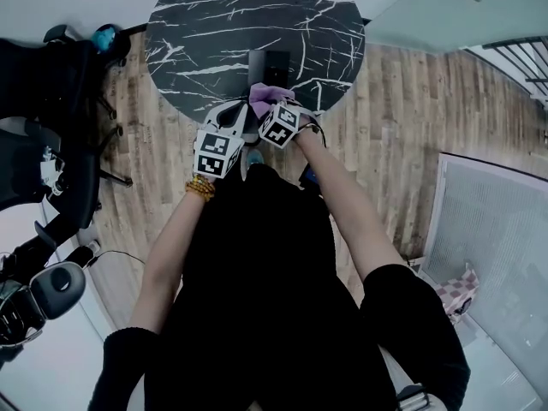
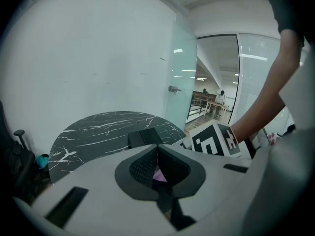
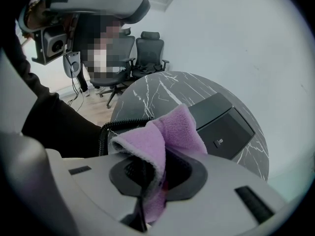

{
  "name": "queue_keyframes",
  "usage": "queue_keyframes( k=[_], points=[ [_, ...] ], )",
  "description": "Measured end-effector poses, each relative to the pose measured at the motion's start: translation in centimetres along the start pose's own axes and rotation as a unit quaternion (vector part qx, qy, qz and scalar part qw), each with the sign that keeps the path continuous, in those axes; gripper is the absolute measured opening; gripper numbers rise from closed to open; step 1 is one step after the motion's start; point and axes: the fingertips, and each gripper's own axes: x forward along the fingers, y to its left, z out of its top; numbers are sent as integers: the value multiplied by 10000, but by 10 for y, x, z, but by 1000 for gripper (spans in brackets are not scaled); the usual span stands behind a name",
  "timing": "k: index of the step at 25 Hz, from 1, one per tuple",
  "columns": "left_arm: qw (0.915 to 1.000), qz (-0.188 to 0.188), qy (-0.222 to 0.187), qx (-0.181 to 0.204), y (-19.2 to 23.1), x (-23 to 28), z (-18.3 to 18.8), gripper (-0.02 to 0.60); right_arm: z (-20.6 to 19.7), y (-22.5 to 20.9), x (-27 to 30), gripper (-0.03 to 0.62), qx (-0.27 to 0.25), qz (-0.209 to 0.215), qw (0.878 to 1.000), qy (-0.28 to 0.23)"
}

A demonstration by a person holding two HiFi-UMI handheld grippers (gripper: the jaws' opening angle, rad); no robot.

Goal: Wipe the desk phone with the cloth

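The purple cloth [image 3: 173, 131] is pinched by the right tool [image 3: 153, 167] near the desk phone [image 3: 224, 124]; a sliver is nipped between the closed left tool [image 2: 157, 157].

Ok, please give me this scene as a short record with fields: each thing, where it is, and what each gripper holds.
table: round, black marble
desk phone: black, on the table, beyond both grippers
cloth: purple, bunched, sticking out past the jaws
right gripper: shut on the cloth
left gripper: jaws together, with a purple sliver of cloth between them
wiping: seemingly not begun
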Motion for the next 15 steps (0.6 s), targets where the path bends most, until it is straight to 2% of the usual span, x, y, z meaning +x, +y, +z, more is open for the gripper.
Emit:
queue_keyframes(
  k=[6,15],
  points=[
    [10000,-25,32,4,-1,0,-2,14,-4,10,1,60,67,140,9999,72],
    [9999,-43,98,4,0,1,-6,14,-7,19,1,60,-321,488,9980,235]
  ],
)
